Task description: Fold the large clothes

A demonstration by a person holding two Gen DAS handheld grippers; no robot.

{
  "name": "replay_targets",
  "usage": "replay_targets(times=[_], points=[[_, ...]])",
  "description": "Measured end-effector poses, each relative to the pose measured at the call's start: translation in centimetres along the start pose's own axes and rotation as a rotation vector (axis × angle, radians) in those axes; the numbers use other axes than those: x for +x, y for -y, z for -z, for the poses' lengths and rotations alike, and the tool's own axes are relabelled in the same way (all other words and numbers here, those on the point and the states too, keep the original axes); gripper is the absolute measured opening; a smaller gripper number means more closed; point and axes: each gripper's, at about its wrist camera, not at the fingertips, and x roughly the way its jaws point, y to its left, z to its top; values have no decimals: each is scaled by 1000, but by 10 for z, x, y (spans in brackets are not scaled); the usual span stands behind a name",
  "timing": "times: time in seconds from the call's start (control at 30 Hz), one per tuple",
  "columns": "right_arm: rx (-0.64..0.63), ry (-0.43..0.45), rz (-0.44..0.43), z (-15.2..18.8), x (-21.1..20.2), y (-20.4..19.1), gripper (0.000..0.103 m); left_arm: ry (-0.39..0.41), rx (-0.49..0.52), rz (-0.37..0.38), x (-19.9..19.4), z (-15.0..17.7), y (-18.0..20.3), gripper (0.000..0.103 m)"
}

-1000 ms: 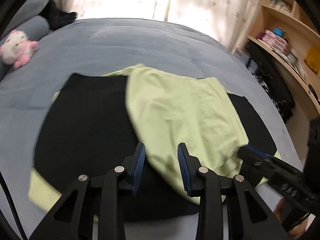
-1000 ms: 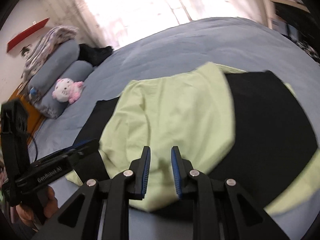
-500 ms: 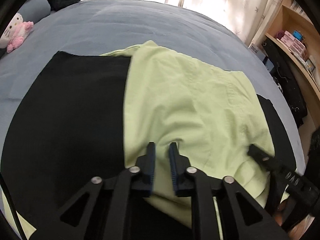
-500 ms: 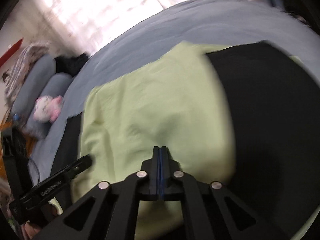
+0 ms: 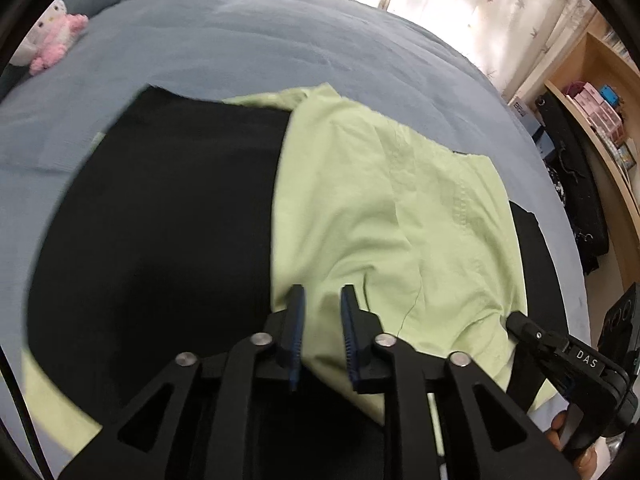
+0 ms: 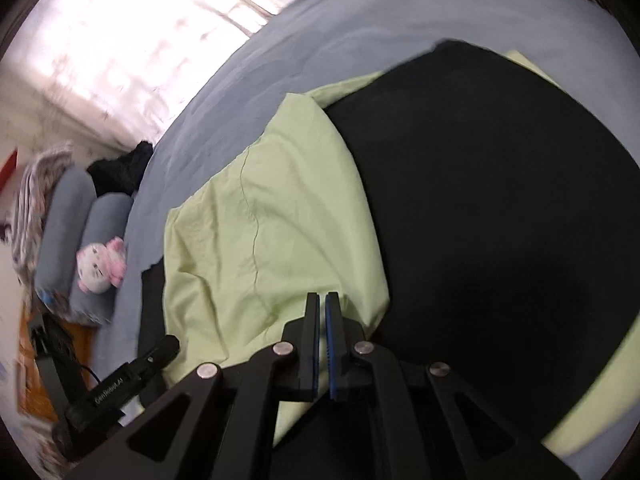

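Pale green fold [image 5: 380,216] of the garment lies over its black part [image 5: 160,240], spread on the blue-grey bed [image 5: 240,40]. Left gripper [image 5: 322,300] — jaws opening, a narrow gap, green cloth seen between the pads; a grip cannot be told. Right gripper [image 6: 322,300] — pads nearly together at the green edge; whether cloth is pinched is unclear. Plush toy [image 6: 100,266] beside the pillows [image 6: 72,220].

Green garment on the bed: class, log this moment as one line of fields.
garment: light green garment folded over black cloth | surface: blue-grey bed | left gripper: opening, above green fabric | right gripper: shut
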Motion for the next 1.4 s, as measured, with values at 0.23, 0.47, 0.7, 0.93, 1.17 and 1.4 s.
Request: replay_targets(times=[0.23, 0.47, 0.7, 0.93, 1.17, 1.4], points=[[-45, -39, 50, 27, -36, -24, 3, 57, -18, -46, -65, 14, 1, 38], [-158, 22, 98, 57, -86, -53, 3, 103, -16, -39, -130, 40, -3, 41], [-268, 53, 162, 89, -100, -73, 3, 123, -79, -27, -159, 75, -36, 51], [-263, 68, 170, 116, -79, -73, 3, 72, -219, 20, -121, 106, -80, 51], [-273, 109, 157, 112, -53, -83, 3, 112, -400, 75, -77, 121, -126, 51], [-331, 171, 159, 92, -16, -100, 3, 208, -533, 156, -44, 113, -143, 51]])
